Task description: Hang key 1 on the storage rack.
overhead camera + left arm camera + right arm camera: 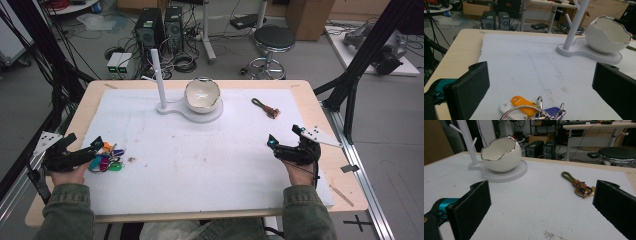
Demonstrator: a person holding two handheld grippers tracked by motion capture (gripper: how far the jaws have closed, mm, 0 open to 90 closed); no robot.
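The left gripper (pixel 95 148) rested at the left edge of the white foam mat (pixel 210 165), its jaws wide open and holding nothing. The bunch of keys with coloured plastic tags (pixel 107 159) lay on the mat just in front of it, between the jaws but not pressed. The right gripper (pixel 285 142) was also fully open and empty, well apart from the olive-green strap keychain (pixel 265 107). The white egg-shaped ceramic bowl (pixel 202 95) on its white stand with a peg (pixel 161 82) looked empty, so the work seemed hardly begun: gripping and moving the keys was all left.
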